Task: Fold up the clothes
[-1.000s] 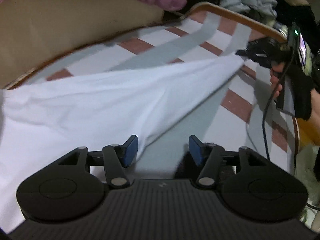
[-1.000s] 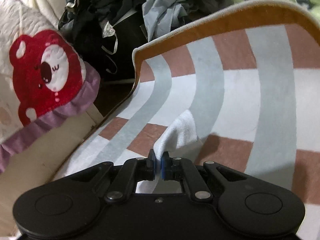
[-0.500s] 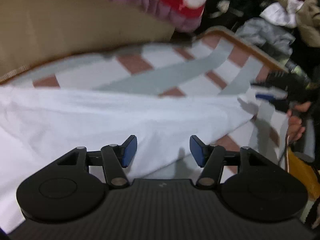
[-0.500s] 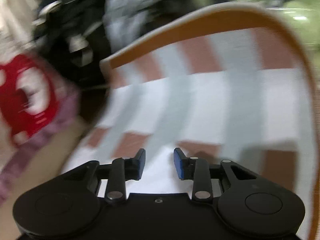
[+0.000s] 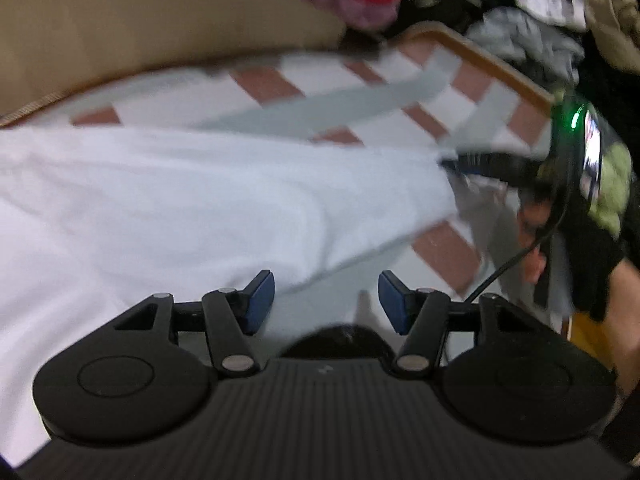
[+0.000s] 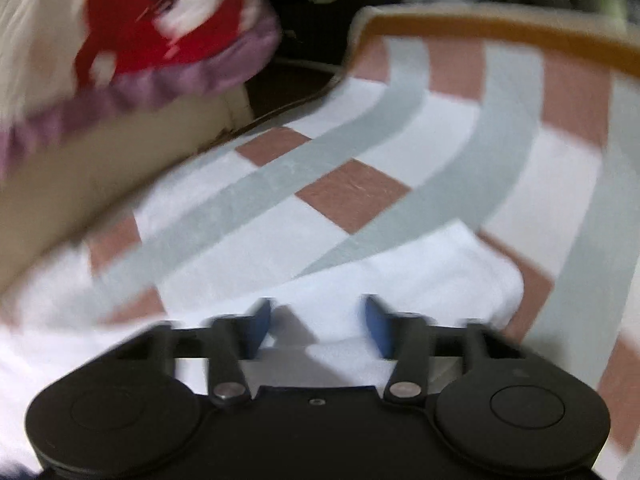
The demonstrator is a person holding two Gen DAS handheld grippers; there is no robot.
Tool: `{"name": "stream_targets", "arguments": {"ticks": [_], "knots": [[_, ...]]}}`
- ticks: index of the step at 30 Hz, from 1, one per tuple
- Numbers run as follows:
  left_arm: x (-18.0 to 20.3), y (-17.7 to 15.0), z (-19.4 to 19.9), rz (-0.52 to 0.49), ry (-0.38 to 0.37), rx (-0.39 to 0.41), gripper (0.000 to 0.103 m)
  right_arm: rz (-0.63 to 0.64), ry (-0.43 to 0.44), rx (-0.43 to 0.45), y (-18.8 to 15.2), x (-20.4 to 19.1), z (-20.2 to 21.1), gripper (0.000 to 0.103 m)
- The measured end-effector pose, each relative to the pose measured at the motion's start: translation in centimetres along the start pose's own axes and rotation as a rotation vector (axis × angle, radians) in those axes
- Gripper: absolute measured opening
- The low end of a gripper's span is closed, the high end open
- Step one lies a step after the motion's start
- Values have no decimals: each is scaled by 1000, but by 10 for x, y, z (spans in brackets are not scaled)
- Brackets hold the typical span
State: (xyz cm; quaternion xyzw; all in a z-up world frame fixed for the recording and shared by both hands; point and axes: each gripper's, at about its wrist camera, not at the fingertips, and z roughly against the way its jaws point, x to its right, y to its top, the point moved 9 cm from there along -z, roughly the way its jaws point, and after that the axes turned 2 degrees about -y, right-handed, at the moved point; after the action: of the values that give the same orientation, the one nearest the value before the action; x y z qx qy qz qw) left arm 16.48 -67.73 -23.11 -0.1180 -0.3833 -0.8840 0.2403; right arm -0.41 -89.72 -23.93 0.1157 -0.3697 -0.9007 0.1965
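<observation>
Left wrist view: left hand-held gripper (image 5: 326, 298) stays open over the white garment (image 5: 192, 200), nothing between its jaws. The garment, spread on the checked mat (image 5: 436, 104), now lies flatter.

Right wrist view: right hand-held gripper (image 6: 316, 326) has released the garment corner; jaws stand apart, just closing, cloth beneath.

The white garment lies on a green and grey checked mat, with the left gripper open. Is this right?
Not green: the left wrist view shows a pink, grey and white checked mat. The white garment lies on it, left gripper open.
</observation>
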Motion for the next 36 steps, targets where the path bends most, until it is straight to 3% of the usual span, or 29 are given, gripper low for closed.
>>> {"name": "stream_targets", "arguments": {"ticks": [4,9,14,16,17,18,19,23,25,26,27,29,30,31,32,36], "knots": [[-14,16,22,40,24,106,57,-137,10,61,10,17,3,1],[-28,17,20,27,93,101,57,-232,-31,277,46,39,36,1],[-24,0,-2,-100,195,19,57,-576,100,107,27,70,27,10],[-11,-5,-7,-152,172,5,58,-673,169,53,20,79,34,13],[-5,-7,-9,-179,165,2,62,-719,215,35,16,84,40,21],[-1,-8,-11,-207,171,0,64,-754,249,17,10,89,47,43],[2,-9,-14,-229,185,-2,64,-782,275,-2,3,92,53,52],[8,-6,-32,-285,250,-11,64,-808,218,-80,-17,107,57,55],[11,1,-39,-322,270,-16,49,-807,187,-117,-26,111,55,56],[12,6,-41,-320,259,-28,10,-796,180,-133,-28,109,50,57],[12,11,-43,-317,247,-40,4,-788,170,-152,-31,107,45,57],[14,21,-47,-313,224,-64,4,-743,166,-154,-29,99,34,57],[13,26,-48,-300,211,-73,4,-717,166,-150,-27,94,28,49],[8,31,-48,-260,196,-73,4,-670,171,-127,-21,89,24,32],[3,36,-49,-217,179,-72,4,-618,163,-85,-12,85,22,7],[-27,43,-50,96,70,-71,4,-535,147,51,16,74,35,6]]}}
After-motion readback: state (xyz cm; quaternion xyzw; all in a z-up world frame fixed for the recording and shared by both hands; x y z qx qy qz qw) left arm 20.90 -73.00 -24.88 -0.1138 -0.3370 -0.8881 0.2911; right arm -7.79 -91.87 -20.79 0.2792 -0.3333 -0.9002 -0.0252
